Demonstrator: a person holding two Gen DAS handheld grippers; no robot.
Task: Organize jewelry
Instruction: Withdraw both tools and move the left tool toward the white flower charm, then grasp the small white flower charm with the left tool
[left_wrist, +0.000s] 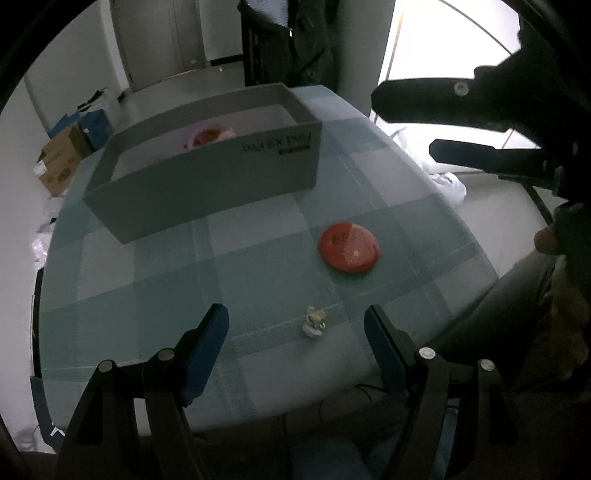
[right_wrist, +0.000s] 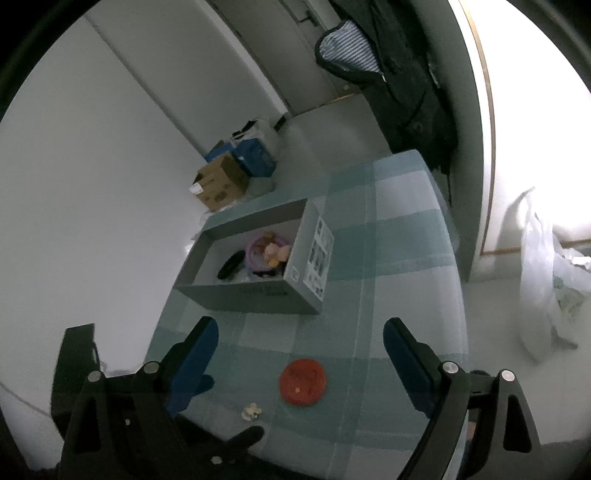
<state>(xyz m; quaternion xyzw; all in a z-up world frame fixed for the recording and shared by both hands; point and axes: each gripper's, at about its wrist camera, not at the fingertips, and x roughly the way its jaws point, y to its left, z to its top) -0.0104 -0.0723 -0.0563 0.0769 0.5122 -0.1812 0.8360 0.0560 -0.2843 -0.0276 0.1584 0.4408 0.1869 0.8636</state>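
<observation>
Table (left_wrist: 258, 266) with a teal-and-white checked cloth carries everything.

Grey open-top box (left_wrist: 207, 192), the landmark, sits toward the table's far side; printed text on its near wall, a white label (right_wrist: 318, 258) on one end wall. Inside the box: a pink-purple ring-shaped piece (right_wrist: 266, 251) with pale pink bits on it, and a black oval item (right_wrist: 231, 264) beside that.

Red round lidded case (left_wrist: 349, 252), small gold star on top, lies on the cloth on the near side of the box, well apart from it, toward the labelled end.

Small pale jewelry piece (left_wrist: 314, 323), cream with a glint of gold, lies nearer still than the red case, apart from it; detail too small to tell the type.

Left gripper (left_wrist: 295, 328): blue pads spread wide, the pale piece on the cloth between them, pads not touching it.

Right gripper (right_wrist: 299, 341): jaws spread wide, nothing pinched; the red case shows on the cloth between and below the fingers, untouched. In the left wrist view it hangs off the table's edge beyond the box's labelled end.
</observation>
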